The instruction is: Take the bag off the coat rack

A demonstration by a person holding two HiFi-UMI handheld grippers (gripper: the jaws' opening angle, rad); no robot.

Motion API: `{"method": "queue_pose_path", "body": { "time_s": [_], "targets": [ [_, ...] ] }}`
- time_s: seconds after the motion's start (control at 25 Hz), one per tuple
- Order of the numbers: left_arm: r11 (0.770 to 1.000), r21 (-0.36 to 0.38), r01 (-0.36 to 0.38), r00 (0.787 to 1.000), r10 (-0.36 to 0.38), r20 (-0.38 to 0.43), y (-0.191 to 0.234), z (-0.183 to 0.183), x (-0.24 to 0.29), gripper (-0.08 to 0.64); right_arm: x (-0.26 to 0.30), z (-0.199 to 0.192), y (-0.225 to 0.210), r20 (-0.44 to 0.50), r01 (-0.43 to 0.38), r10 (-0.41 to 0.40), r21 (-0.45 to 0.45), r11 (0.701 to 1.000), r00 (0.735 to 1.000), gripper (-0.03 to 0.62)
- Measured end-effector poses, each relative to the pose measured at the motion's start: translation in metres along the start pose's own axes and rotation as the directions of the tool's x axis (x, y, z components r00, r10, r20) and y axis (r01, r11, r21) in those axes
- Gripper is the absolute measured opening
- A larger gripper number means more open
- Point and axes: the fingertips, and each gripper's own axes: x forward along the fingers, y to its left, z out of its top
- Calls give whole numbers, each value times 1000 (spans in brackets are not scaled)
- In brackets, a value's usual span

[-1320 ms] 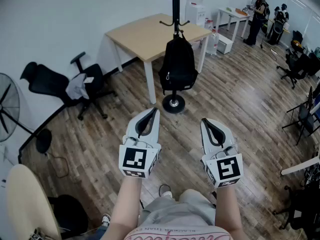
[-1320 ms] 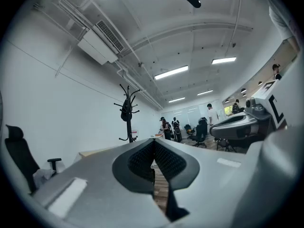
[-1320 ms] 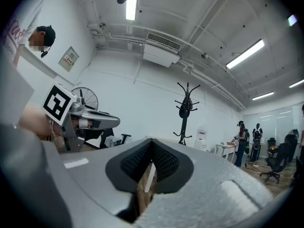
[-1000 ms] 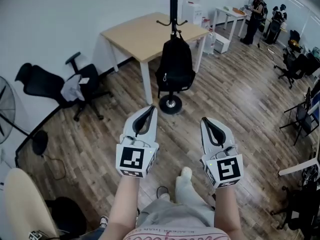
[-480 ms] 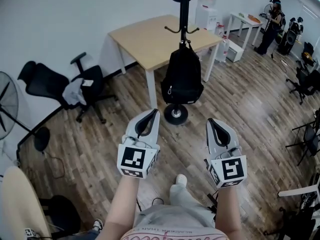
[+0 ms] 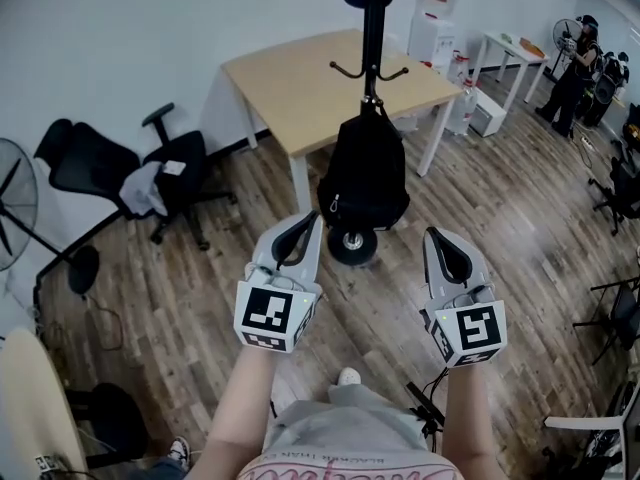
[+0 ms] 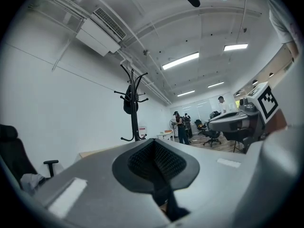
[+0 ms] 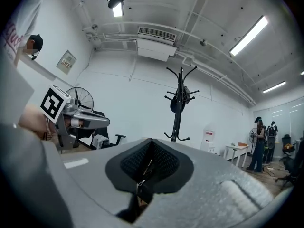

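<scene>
Down at the bottom of the head view, both arms stick out over the wood floor (image 6: 190,288), one tool in each hand. Left tool (image 6: 309,220) is clenched with nothing in it, and the right tool (image 6: 433,234) is the same, jaws together and empty. Both point level toward the rack, with a gap between them.

Just past the tips sits the round base (image 6: 352,246) of the coat rack (image 6: 373,28). The bag (image 6: 365,173), a black backpack, hangs on the rack's lower hooks in front of the pole, its bottom just above the base. It's zipped up, so I can't tell what's in it. Neither tool touches it; the gripper views show the rack a way off ahead.

Something dark (image 8: 179,99) hangs on the top hooks, can't tell what.

Behind the rack is a light wood counter (image 6: 300,78) on white legs, against the white wall. Off to the left are a black office chair (image 6: 165,168) with something pale on the seat, and a fan (image 6: 15,203) at the edge. Far right there's a small white table (image 6: 515,46) and a person (image 6: 578,63) standing near it.
</scene>
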Motion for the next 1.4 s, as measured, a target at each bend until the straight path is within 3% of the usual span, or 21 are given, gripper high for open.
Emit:
{"method": "queue_pose_path", "body": {
  "time_s": [0.24, 0.44, 0.88, 1.12, 1.4],
  "targets": [
    [1000, 15, -14, 1000, 14, 1, -2, 0, 28, 15, 36, 9, -25, -3, -74, 74, -86, 994, 997, 3],
    [1000, 16, -19, 1000, 19, -12, 1, -6, 44, 15, 58, 12, -31, 11, -108, 110, -92, 990, 994, 3],
    [1000, 9, -28, 1000, 28, -13, 28, -15, 83, 15, 95, -18, -41, -38, -87, 86, -41, 995, 996, 3],
    [1000, -8, -11, 1000, 11, -23, 50, -25, 122, 15, 129, -37, -67, -79, -14, 12, -16, 1000, 997, 3],
    [1000, -20, 12, 999, -13, -34, 80, -38, 175, 15, 180, -42, -90, -71, 15, -15, 8, 1000, 997, 5]
  ]
}}
